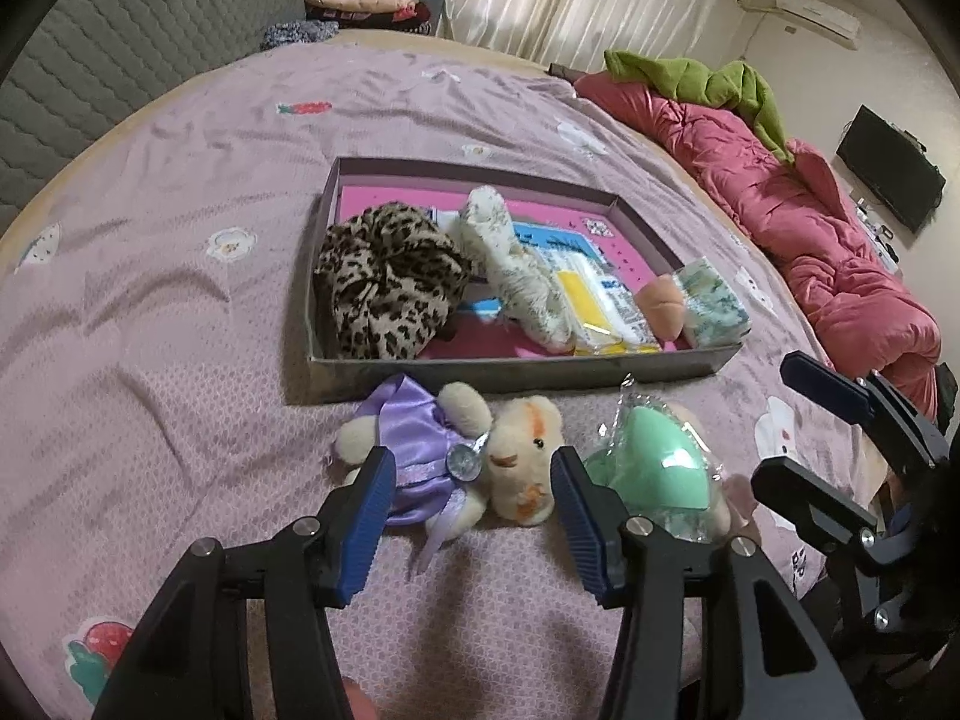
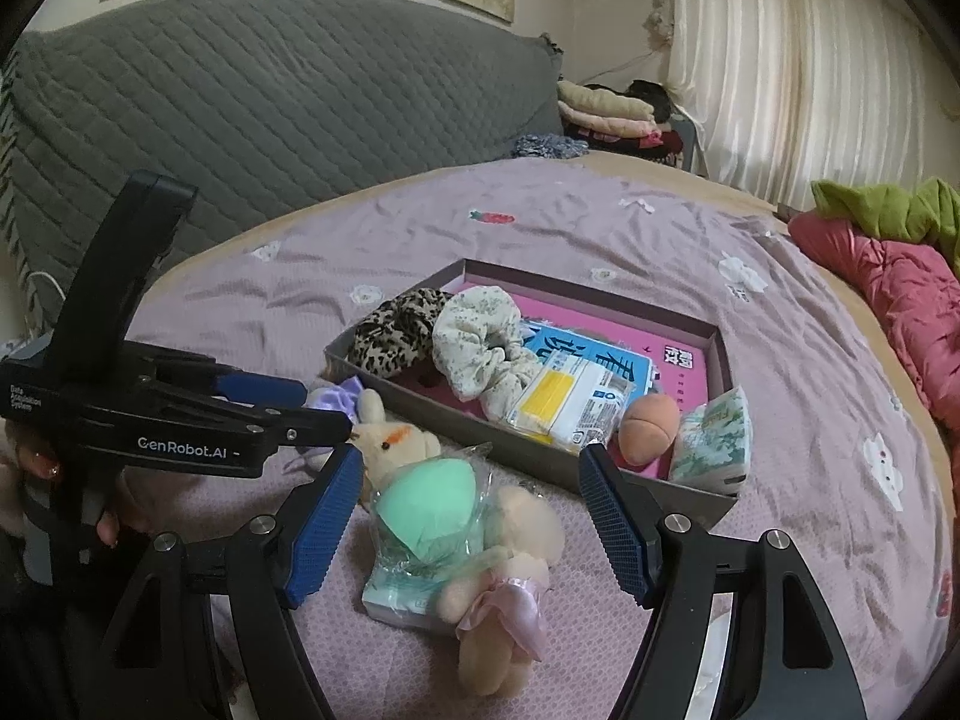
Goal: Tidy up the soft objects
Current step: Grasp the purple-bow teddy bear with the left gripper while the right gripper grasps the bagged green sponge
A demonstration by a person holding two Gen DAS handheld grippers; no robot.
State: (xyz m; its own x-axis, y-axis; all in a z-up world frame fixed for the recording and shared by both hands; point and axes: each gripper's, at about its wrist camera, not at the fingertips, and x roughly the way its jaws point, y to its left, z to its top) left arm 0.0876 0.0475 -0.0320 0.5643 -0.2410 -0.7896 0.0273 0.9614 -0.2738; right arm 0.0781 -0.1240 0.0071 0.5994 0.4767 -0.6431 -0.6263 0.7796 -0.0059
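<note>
Between the blue pads of the left gripper (image 1: 471, 474) lies a small plush rabbit in a purple satin dress (image 1: 444, 456), on the lilac bedspread (image 1: 150, 330) just in front of the shallow box (image 1: 516, 366). Judged from its look, the toy is light, soft and easily squashed; the satin is probably slippery, so the stuffed body at the waist seems the surest hold. Its long axis runs across the left wrist view, head toward the right, legs toward the left. The left fingers stand spread on either side of the toy, not pressing it.

Just beside the rabbit's head rests a green sponge in a clear wrapper (image 2: 429, 507), light and springy by appearance, its film likely to slide and crinkle. It lies partly on a second plush toy in a pink dress (image 2: 510, 564), whose long axis runs toward the camera in the right wrist view. The right gripper (image 2: 468, 516) has its fingers spread wide around both, holding nothing.

The box already contains 2 scrunchies, a tissue pack and a peach-shaped toy.
</note>
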